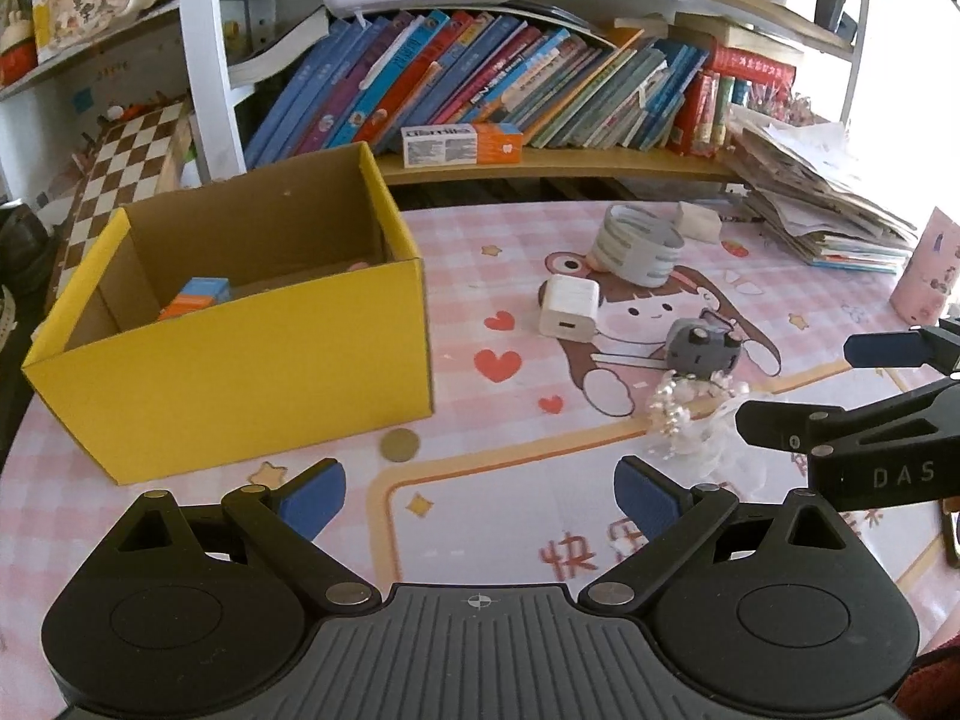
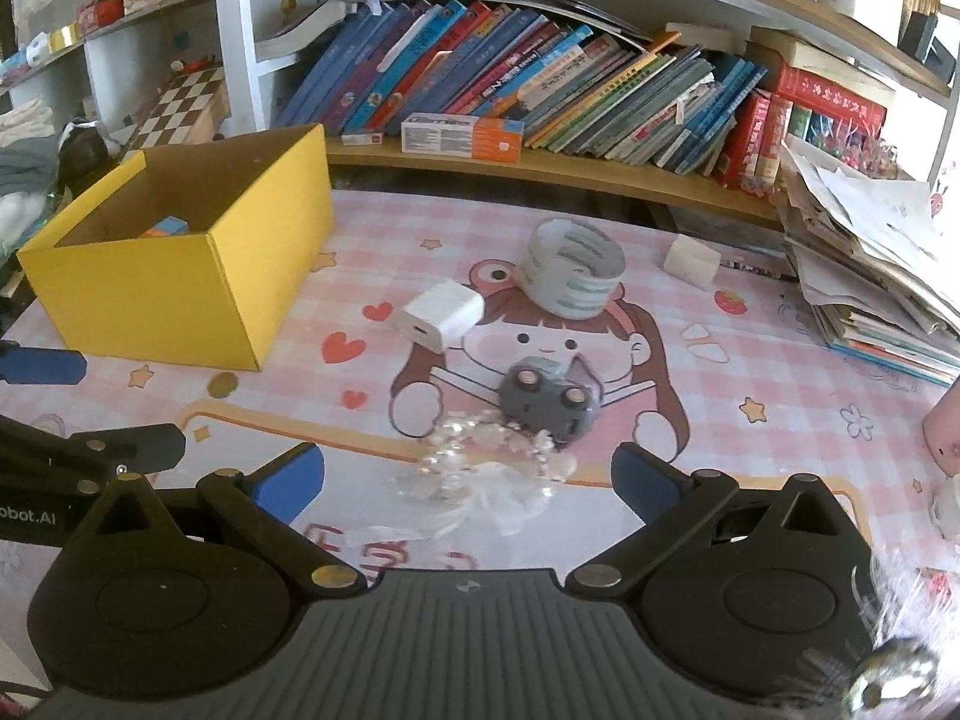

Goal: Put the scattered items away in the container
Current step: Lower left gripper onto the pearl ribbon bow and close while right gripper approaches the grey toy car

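Right gripper: standing wide open and holding nothing; its blue pads are flanking a clear wrapped bundle that is lying straight ahead, just short of the fingertips.
Left gripper: also standing open and empty, hovering over bare mat; the bundle is lying ahead and off to its right, outside its fingers.
Nearer tool: the right one, judging by how the bundle is sitting nearly between its pads.
Bundle axis: irregular, spreading slightly across the right tool's view; a long axis cannot be told.
Neighbour: a grey toy is sitting just beyond the bundle, touching or nearly so, which may be crowding a forward reach.
Box: yellow, open-topped, lying ahead and well to the left of the right tool; a blue-and-orange carton is already lying inside.
Other strays: a white charger and a tape roll are lying farther ahead; a coin is resting just in front of the box, ahead of the left tool.
Coming move, as judged: advancing the right tool a little, closing on the bundle, then carrying it leftward to the box.
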{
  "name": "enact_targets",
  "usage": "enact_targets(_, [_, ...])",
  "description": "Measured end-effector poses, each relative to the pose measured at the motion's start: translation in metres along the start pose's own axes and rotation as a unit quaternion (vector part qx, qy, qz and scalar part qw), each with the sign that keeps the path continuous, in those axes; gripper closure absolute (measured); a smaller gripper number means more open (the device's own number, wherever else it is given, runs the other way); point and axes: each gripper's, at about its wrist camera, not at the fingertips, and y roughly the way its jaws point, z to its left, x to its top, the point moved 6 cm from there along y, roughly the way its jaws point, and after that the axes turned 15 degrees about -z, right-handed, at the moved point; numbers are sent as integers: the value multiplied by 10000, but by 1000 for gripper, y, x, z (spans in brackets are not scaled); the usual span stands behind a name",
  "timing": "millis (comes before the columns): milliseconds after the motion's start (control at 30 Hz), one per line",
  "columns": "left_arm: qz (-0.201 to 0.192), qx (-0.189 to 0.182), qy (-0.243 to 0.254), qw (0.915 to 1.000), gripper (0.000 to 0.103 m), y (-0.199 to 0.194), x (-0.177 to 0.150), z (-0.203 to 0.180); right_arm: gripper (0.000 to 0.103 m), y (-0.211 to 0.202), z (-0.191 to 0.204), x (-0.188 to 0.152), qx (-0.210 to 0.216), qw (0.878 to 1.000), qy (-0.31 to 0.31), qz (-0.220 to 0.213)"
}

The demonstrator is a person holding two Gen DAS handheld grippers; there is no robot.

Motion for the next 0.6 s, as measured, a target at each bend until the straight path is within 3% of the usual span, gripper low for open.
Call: enact_targets(600, [179,68,241,9995,5,16,1,-59,0,6,-56,-5,356,9990,286,9])
